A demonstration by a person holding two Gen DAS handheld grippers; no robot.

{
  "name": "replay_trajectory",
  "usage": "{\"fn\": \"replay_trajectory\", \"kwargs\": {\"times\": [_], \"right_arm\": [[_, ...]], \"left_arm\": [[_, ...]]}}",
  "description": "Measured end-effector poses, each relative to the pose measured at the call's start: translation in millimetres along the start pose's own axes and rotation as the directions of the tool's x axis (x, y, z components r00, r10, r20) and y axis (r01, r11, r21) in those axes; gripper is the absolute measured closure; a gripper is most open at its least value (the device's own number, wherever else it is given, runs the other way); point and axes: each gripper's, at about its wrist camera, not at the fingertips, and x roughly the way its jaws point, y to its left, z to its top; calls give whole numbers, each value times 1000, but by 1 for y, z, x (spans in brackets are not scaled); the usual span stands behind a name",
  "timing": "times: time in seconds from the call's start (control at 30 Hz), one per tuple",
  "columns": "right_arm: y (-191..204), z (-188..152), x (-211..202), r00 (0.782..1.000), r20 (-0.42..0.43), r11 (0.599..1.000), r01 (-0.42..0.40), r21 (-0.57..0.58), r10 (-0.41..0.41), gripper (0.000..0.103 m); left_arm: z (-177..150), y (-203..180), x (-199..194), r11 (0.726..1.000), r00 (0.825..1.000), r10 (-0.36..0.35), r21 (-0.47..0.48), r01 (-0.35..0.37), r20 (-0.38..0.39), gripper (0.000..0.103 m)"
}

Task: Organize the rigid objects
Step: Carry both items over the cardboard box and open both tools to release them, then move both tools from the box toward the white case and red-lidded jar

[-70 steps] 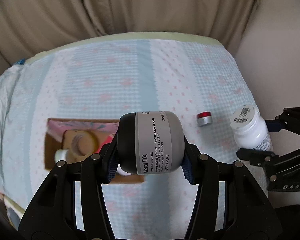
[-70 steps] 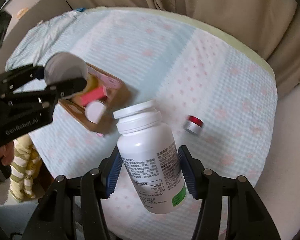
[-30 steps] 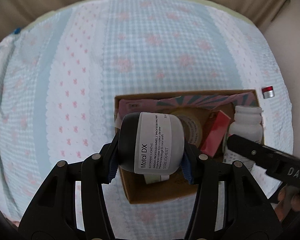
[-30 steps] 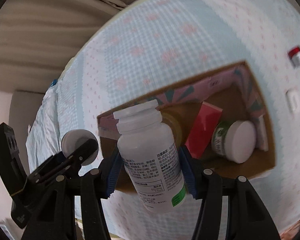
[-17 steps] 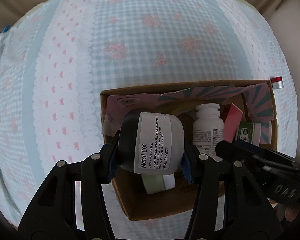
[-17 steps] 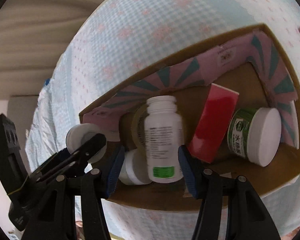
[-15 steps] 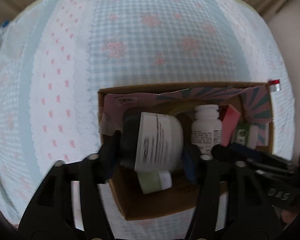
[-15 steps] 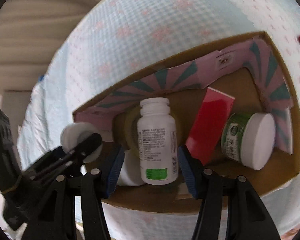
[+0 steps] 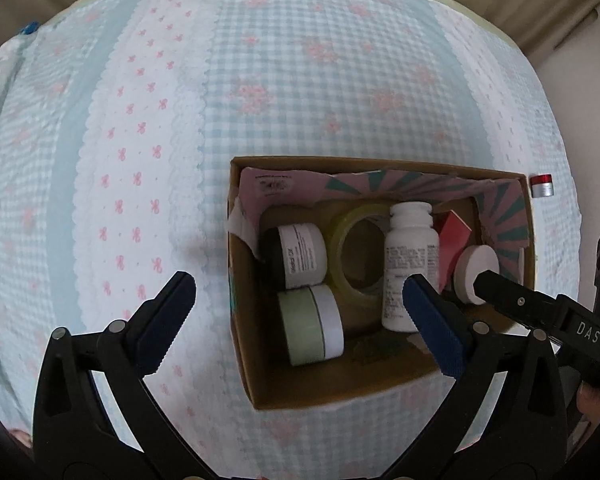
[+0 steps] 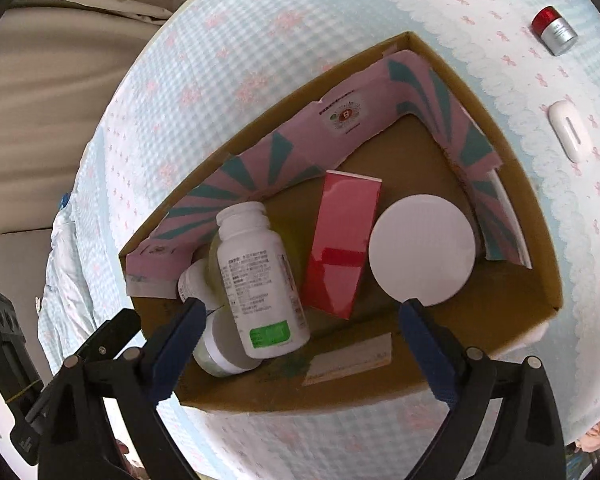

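An open cardboard box (image 9: 242, 354) (image 10: 540, 264) sits on the checked tablecloth. In it lie the grey-and-black Metal DX jar (image 9: 296, 256), a white pill bottle (image 9: 410, 264) (image 10: 260, 284), a green jar (image 9: 312, 330), a tape roll (image 9: 358, 252), a red carton (image 10: 342, 242) and a white-lidded jar (image 10: 422, 250). My left gripper (image 9: 296, 312) is open and empty above the box's left side. My right gripper (image 10: 300, 340) is open and empty above the box's near edge; it also shows in the left wrist view (image 9: 540, 312).
A small silver cap with a red top (image 9: 541, 186) (image 10: 554, 30) and a white oblong device (image 10: 570, 132) lie on the cloth to the right of the box. The table edge and beige curtains (image 10: 40, 60) lie beyond.
My left gripper opened and let the Metal DX jar drop into the box. My right gripper earlier released the white pill bottle into the box and now stands wider open.
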Motion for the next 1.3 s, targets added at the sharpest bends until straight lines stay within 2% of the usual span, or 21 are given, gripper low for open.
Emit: {"fn": "replay_trajectory", "kwargs": {"times": [0.37,0.47,0.67,0.83,0.97,1.13,1.2,1.3], "right_arm": [[19,-19,-37,998,64,995,-3,-100,10,6],[23,-27,-56,995,97,991,11,-134,2,0],[29,-42,-105,987,161,972,38,-232,0,0],[15,-43,-155,978,200,942,125,-312,-64,0],[-14,-35,-193,962,257,925,179,-336,-93,0],[-65,-13,-238,924,364,886,262,-383,-116,0],[-89,1,-252,905,408,855,304,-420,-121,0],[-118,22,-260,906,406,819,320,-475,-119,0]], "left_arm": [[-30,-13,-58,1000,996,26,4,-26,80,0],[-38,-22,-79,1000,994,31,-1,-31,106,0],[-51,-46,-124,999,982,52,-8,-52,182,0],[-67,-81,-158,999,967,51,-31,-45,248,0],[-82,-125,-175,994,941,110,-54,-97,321,0],[-95,-190,-179,982,901,186,-101,-159,391,0],[-101,-215,-178,977,887,203,-141,-157,415,0],[-105,-255,-170,974,878,192,-191,-118,438,0]]}}
